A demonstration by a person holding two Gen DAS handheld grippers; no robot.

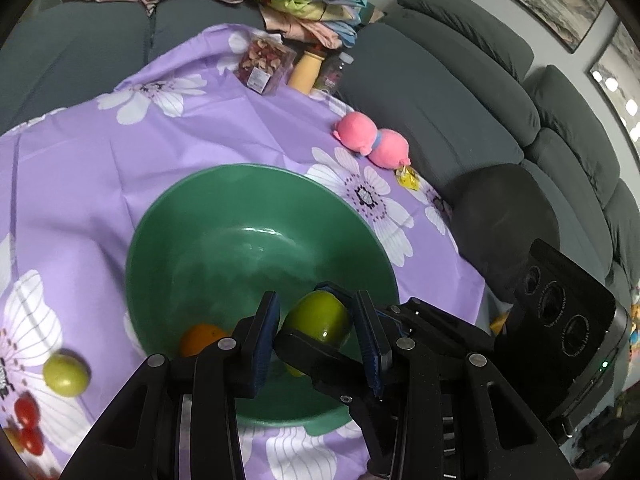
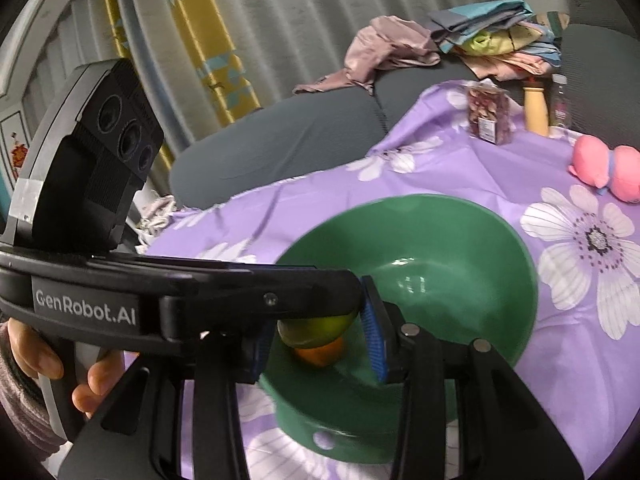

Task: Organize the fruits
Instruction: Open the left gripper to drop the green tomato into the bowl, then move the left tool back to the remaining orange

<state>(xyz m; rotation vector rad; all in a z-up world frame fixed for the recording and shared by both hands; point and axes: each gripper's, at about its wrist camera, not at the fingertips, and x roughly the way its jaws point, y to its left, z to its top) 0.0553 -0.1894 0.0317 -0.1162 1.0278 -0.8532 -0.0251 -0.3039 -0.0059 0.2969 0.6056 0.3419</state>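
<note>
Green fruit (image 1: 320,320) between both grippers' crossed fingers, above green bowl (image 1: 224,208)

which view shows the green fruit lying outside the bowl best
Left wrist view: the green fruit lies unobstructed on the purple cloth, left of the green bowl. The right wrist view does not show it.

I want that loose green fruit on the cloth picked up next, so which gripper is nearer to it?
Left. The loose green fruit lies just to the left gripper's left; the right gripper reaches in from the far side, over the bowl.
</note>
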